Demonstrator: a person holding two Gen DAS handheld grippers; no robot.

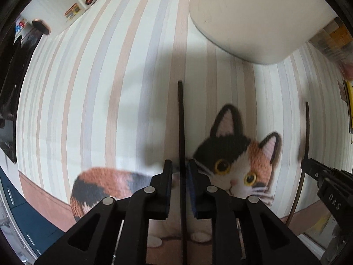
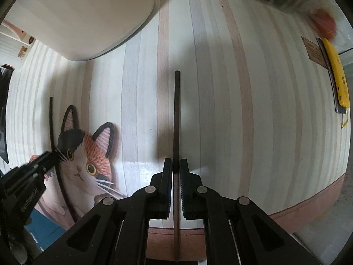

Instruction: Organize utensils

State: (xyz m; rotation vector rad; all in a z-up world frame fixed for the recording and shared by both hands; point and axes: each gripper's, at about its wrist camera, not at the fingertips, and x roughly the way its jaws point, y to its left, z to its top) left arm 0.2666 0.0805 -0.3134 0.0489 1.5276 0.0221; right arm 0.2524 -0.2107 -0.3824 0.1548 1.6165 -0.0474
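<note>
L gripper [image 1: 179, 165]: jaws nearly closed on a thin dark chopstick [image 1: 181, 119], which runs straight fwd between the pads; small gap visible on the L pad side, so contact there can't be confirmed. R gripper [image 2: 175, 164]: jaws clamped tight on second chopstick [image 2: 176, 114], same type. Both sticks: slim, long, dark brown/black, squared blunt tip, matte (R one looks browner toward the lower end). Both held above striped mat [image 1: 92, 88] w/ calico cat print [image 1: 238, 159]. Sticks roughly parallel, well apart. White rounded container [image 1: 247, 17] sits on the mat ahead of both tips. Yellow item [image 2: 338, 81] at far R edge.
</note>
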